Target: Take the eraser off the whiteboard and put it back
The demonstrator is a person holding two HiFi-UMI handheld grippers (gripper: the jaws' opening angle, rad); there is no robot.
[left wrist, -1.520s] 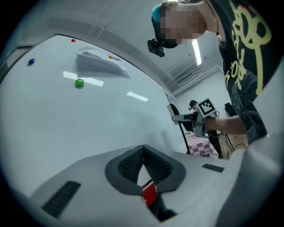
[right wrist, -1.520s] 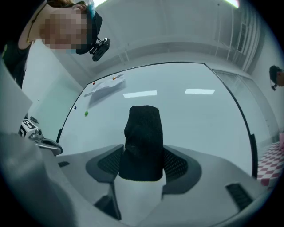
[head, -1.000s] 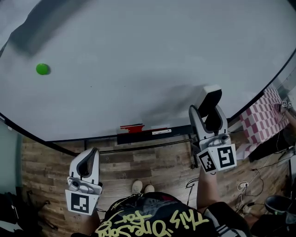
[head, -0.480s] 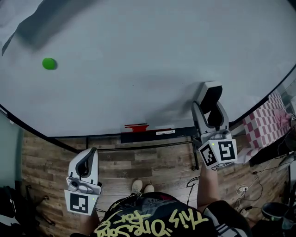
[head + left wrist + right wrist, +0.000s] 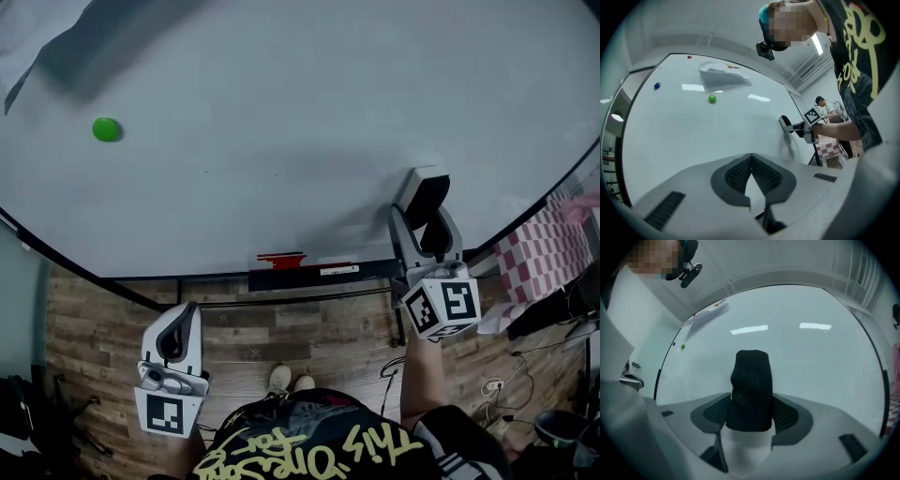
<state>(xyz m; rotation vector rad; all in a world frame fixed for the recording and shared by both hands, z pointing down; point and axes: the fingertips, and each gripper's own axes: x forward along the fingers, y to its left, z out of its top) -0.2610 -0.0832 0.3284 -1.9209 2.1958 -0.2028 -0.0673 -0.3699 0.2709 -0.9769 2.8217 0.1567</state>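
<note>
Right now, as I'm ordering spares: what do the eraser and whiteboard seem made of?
Eraser: matte black pad, felt or knit by its fine texture, on a smooth white, probably plastic, body. Whiteboard: hard glossy white surface; bright reflections show on it.

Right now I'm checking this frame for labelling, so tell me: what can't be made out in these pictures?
1. Whether the eraser touches the whiteboard: the right gripper view looks at it end-on, and in the head view the gripper covers the contact.
2. Print on the white label below the whiteboard: head view, too small.
3. The sheet of paper: head view, cut off by the top edge.
</note>
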